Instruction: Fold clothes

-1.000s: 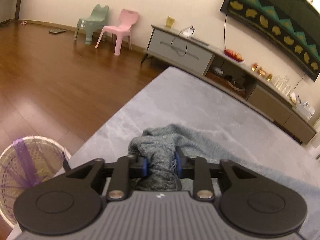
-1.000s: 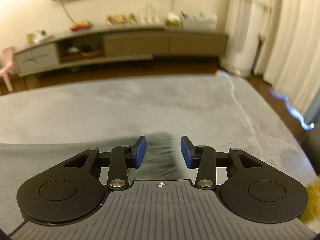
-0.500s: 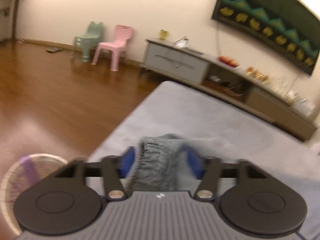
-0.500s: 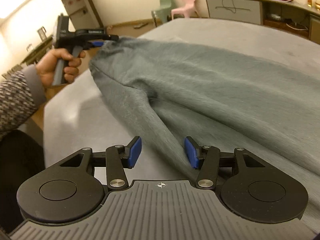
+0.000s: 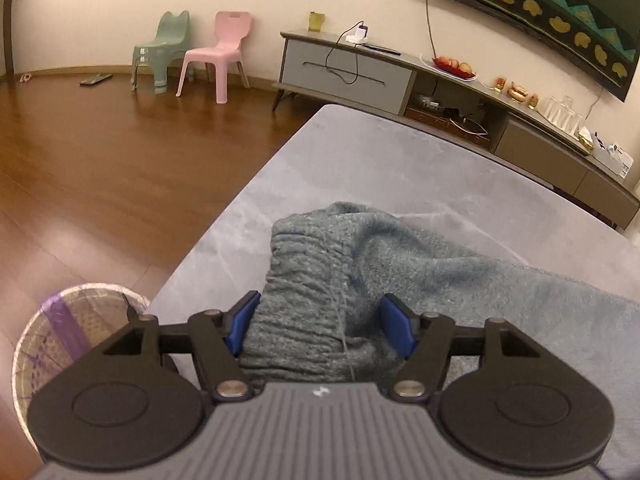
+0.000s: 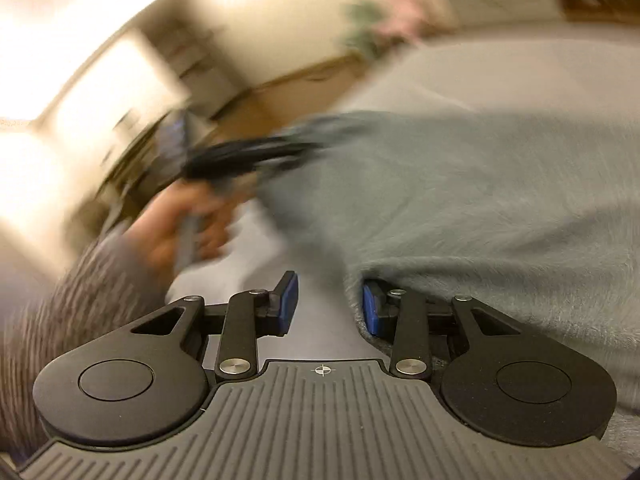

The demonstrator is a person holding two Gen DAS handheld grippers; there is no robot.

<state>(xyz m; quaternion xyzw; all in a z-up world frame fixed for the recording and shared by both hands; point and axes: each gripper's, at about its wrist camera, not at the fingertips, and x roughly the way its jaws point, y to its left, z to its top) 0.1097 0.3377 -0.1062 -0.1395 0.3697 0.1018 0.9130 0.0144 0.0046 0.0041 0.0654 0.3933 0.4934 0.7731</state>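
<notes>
Left wrist view: left gripper (image 5: 320, 324) spread wide, blue pads (image 5: 394, 330) either side of the ribbed cuff of a grey-blue knit sweater (image 5: 352, 264), not clamping it. Cuff bunched between the fingers, rest of the garment trailing right across the grey marbled table (image 5: 360, 152). Woven basket (image 5: 48, 340) on the wood floor (image 5: 100, 168) just left of the table edge. Mint chair (image 5: 160, 52) and pink chair (image 5: 218, 58) side by side against the far wall, TV console (image 5: 400, 76) beyond the table.

Right wrist view, heavily motion-blurred: right gripper (image 6: 326, 308) also parted, sweater edge draped over the right-side finger, bare table between the pads. Probably not pinching anything, blur makes contact hard to judge. Left hand (image 6: 188, 220) gripping its handle at the far sweater end.
</notes>
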